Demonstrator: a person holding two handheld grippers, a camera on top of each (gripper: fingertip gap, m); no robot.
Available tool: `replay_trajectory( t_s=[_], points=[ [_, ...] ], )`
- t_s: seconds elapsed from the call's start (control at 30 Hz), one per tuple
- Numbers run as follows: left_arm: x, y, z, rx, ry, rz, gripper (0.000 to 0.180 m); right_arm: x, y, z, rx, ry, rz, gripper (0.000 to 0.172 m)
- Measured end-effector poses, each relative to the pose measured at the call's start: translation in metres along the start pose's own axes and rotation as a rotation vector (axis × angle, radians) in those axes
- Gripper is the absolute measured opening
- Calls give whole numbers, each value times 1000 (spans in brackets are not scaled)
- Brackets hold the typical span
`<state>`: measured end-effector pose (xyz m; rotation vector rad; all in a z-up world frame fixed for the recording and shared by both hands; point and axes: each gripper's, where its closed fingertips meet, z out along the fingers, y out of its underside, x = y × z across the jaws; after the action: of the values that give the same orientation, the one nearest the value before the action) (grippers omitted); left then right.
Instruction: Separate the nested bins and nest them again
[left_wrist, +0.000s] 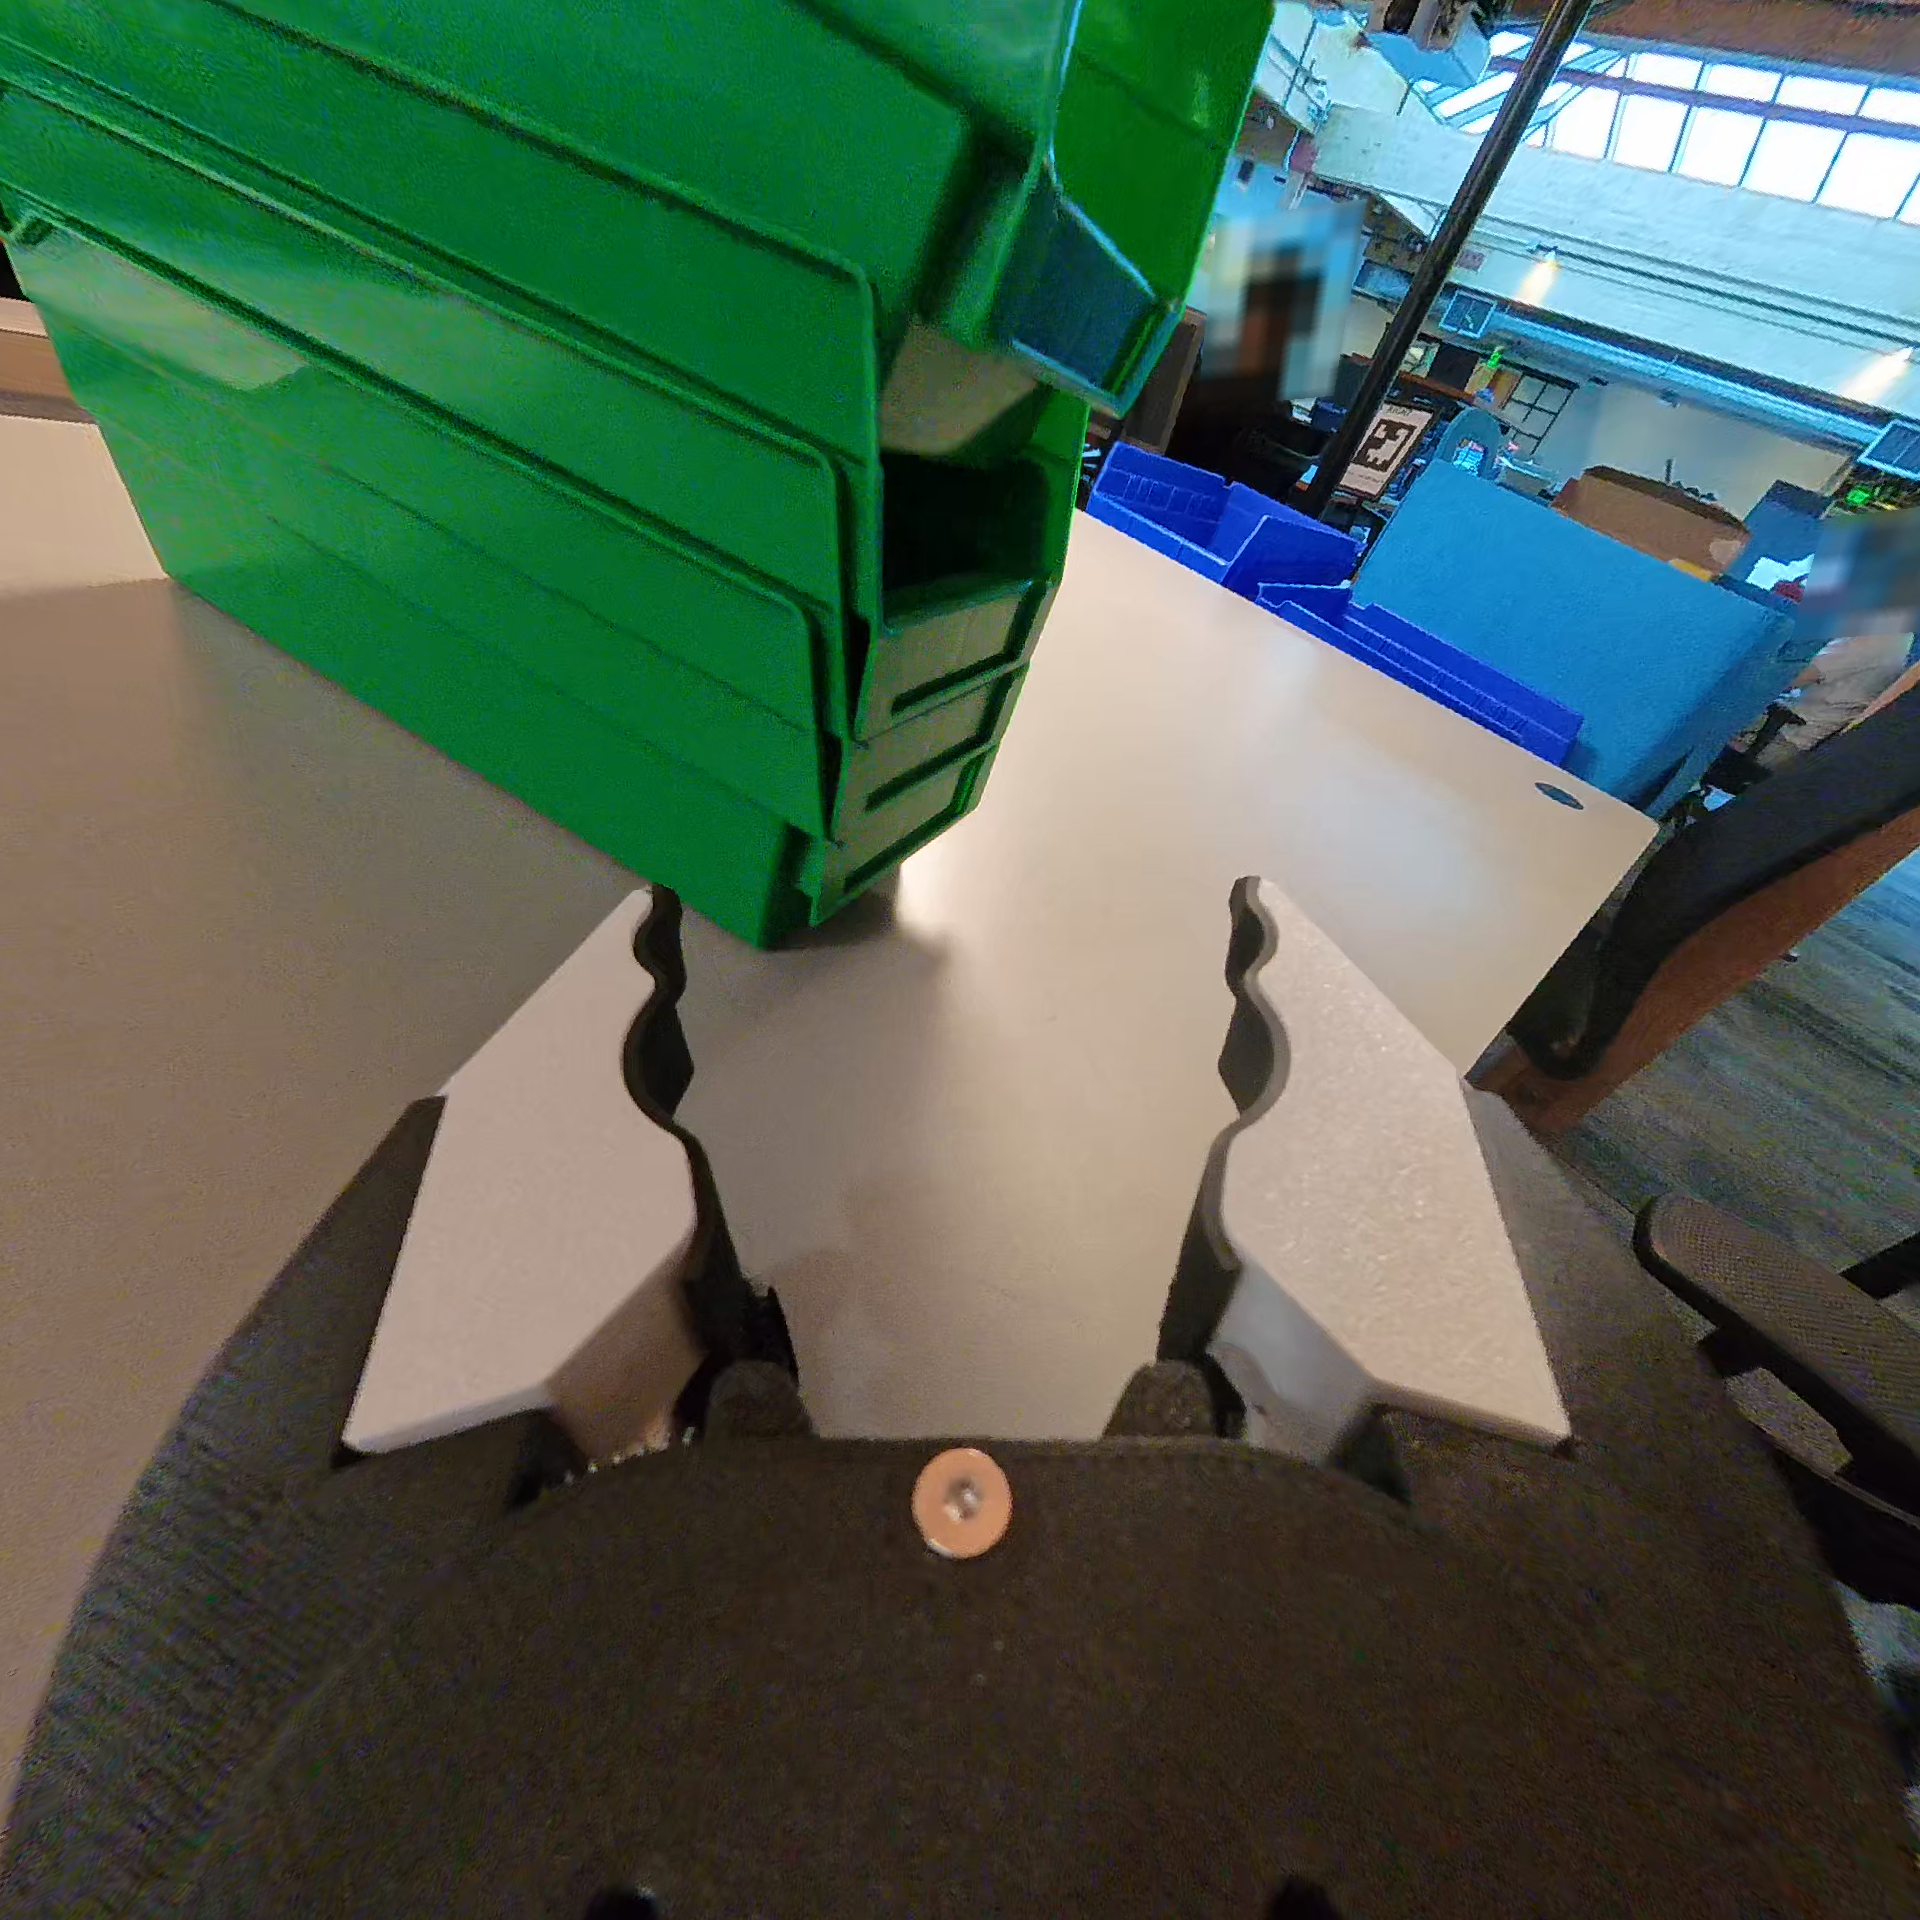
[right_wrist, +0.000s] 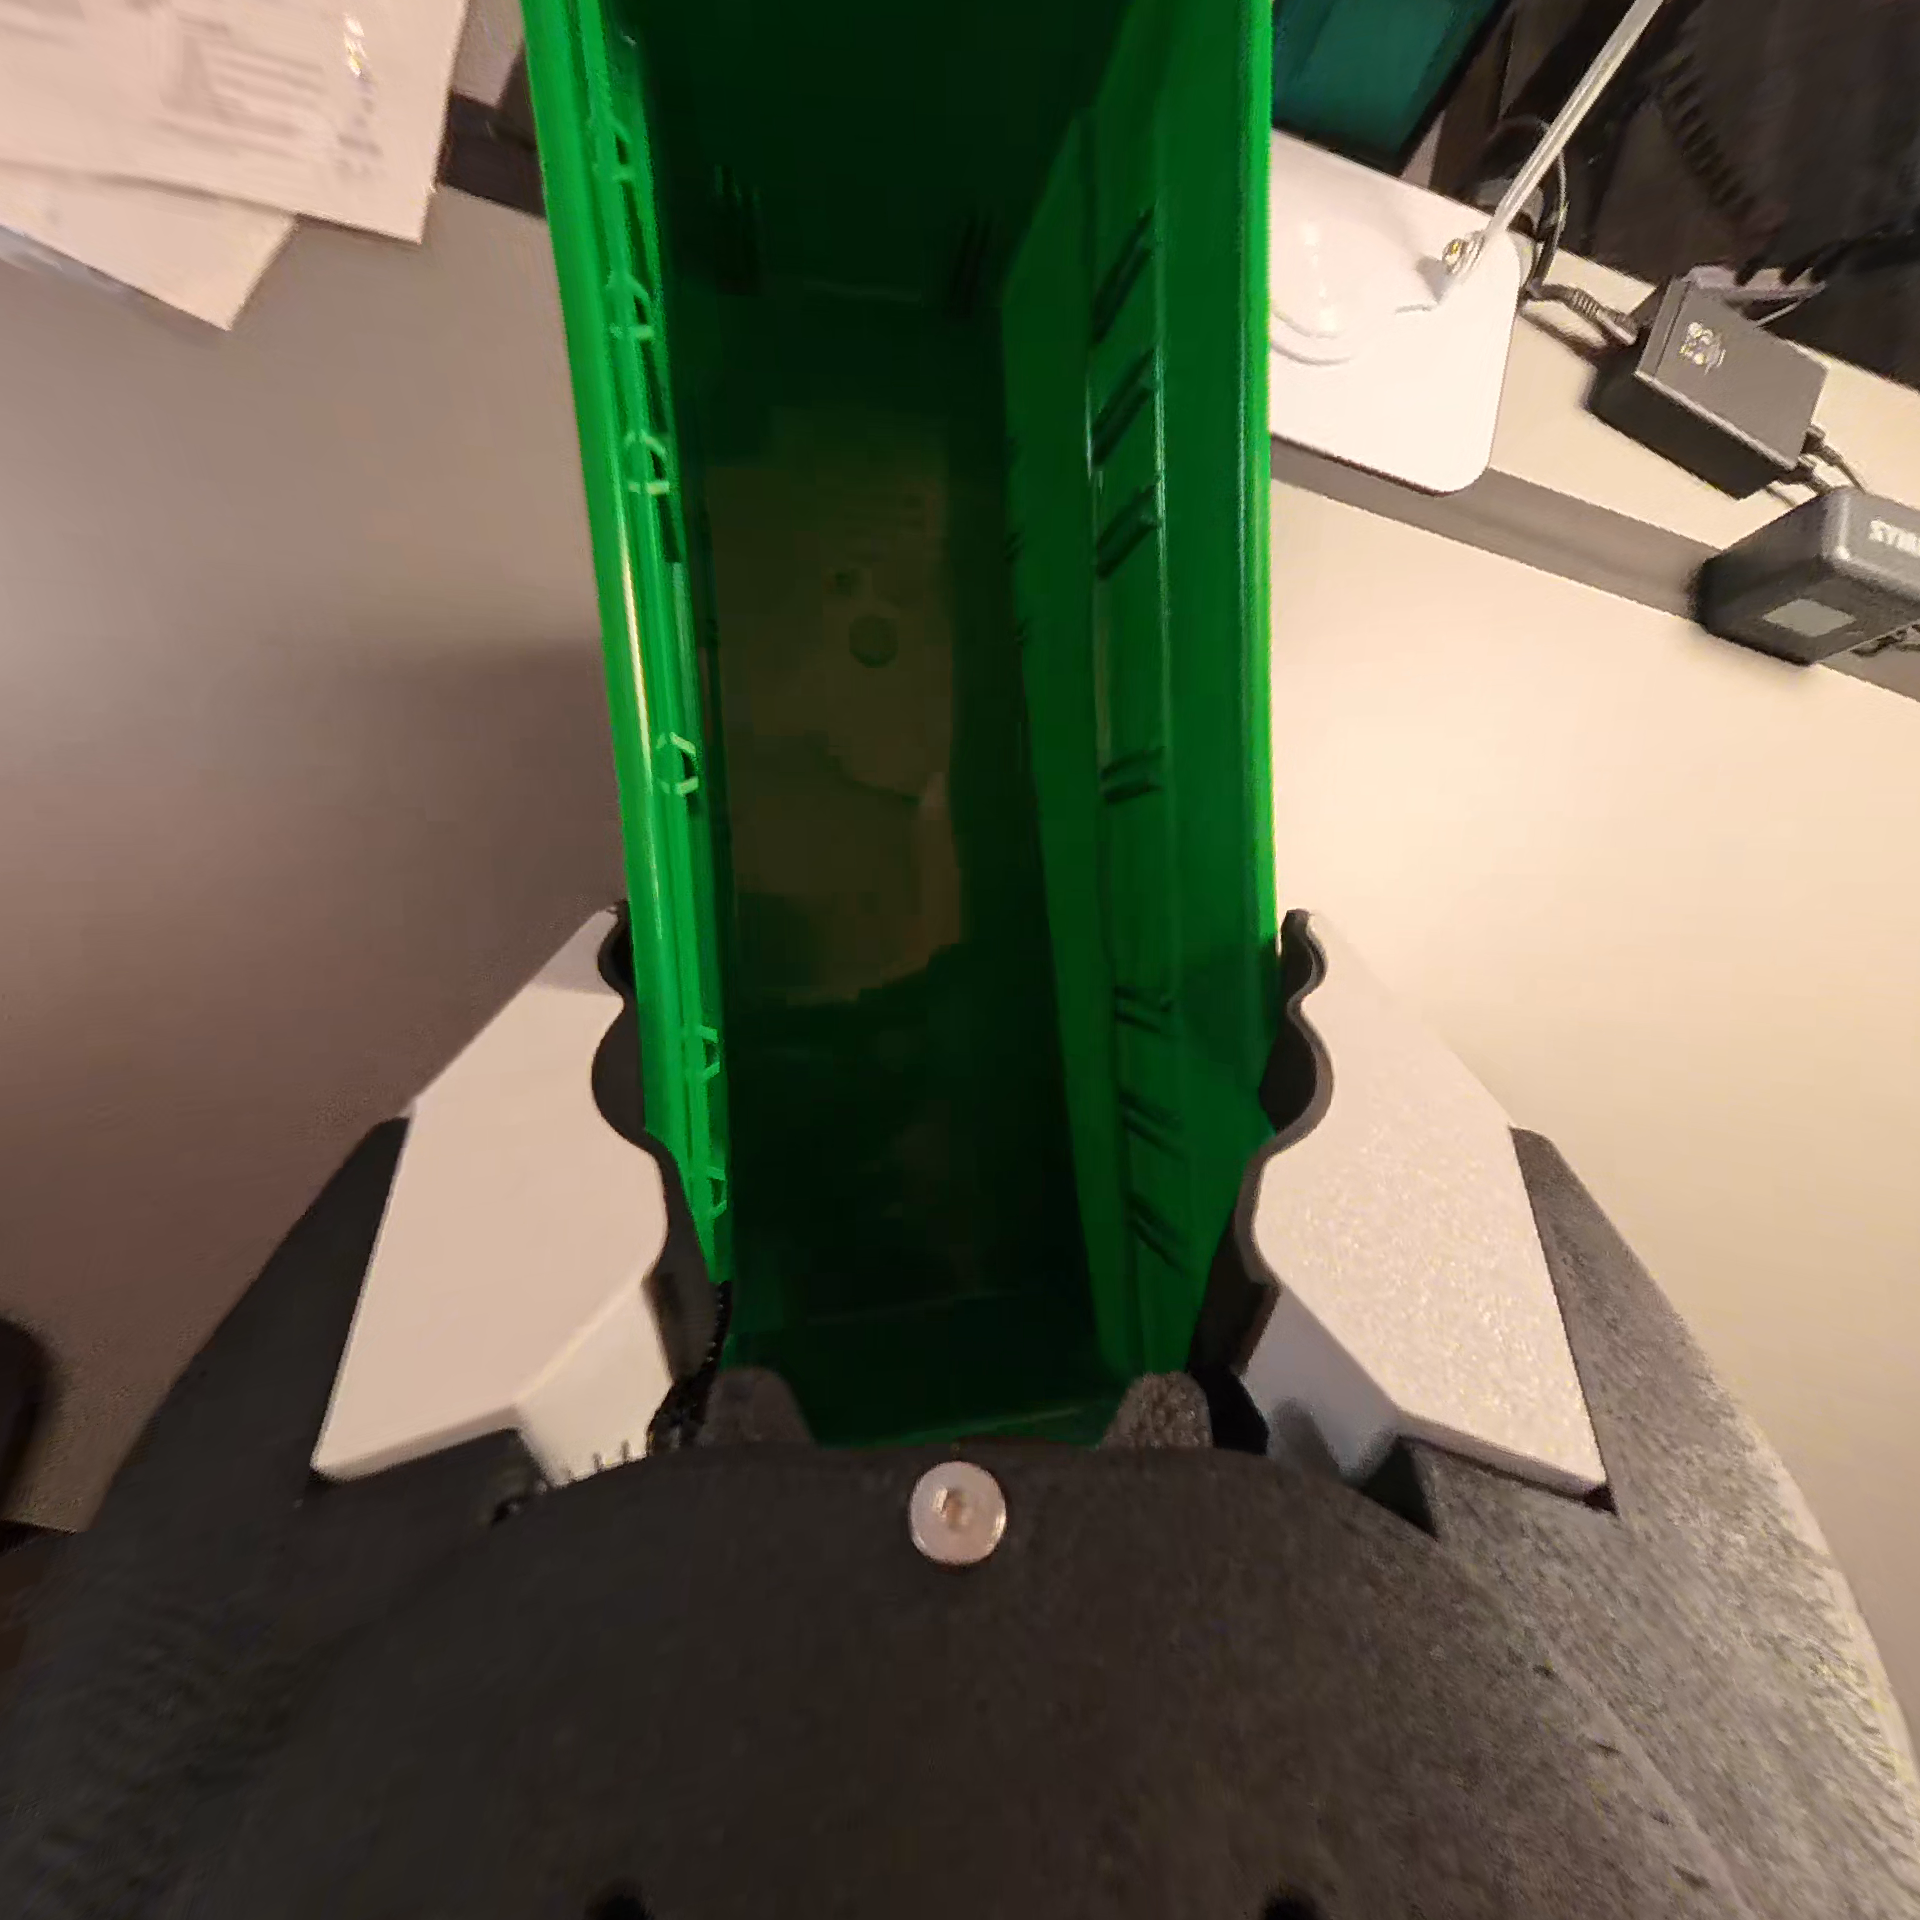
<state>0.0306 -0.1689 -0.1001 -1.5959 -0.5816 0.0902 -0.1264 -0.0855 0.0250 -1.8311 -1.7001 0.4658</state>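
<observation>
Your left gripper (left_wrist: 956, 914) sits low over the tabletop (left_wrist: 1195, 727), aimed level at the near bottom corner of the stack of green bins (left_wrist: 499, 540). Its fingers are spread wide with only bare table between them; the left fingertip (left_wrist: 649, 935) is just beside the stack's corner, contact unclear.

Your right gripper (right_wrist: 951, 935) looks down along the top green bin (right_wrist: 852, 644). Its fingers straddle the bin's width, and the dark pads (right_wrist: 1283, 1039) press on both outer side walls, so that bin is pinched.

The stack stands on the tabletop, well in from the far edge. Several green bins are nested; the uppermost one rides higher and is tilted off the rest. Its inside is bare, and the floor shows a dull pale reflection.

Along the far edge lie blue bins (left_wrist: 1299, 561). In the right wrist view, papers (right_wrist: 208, 135) lie at the tabletop's far left, and black power bricks (right_wrist: 1714, 384) at the far right.
</observation>
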Motion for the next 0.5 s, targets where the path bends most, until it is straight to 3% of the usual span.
replay_trajectory(
  t_s=[0.2, 0.5],
  points=[
    [0, 0, 0, 3, 2, 0, 104, -9, 8, 18, 23, -17, -23, 130],
    [0, -2, -1, 12, 11, -10, 104, -33, -6, -7, 158, -177, -83, 137]
  ],
)
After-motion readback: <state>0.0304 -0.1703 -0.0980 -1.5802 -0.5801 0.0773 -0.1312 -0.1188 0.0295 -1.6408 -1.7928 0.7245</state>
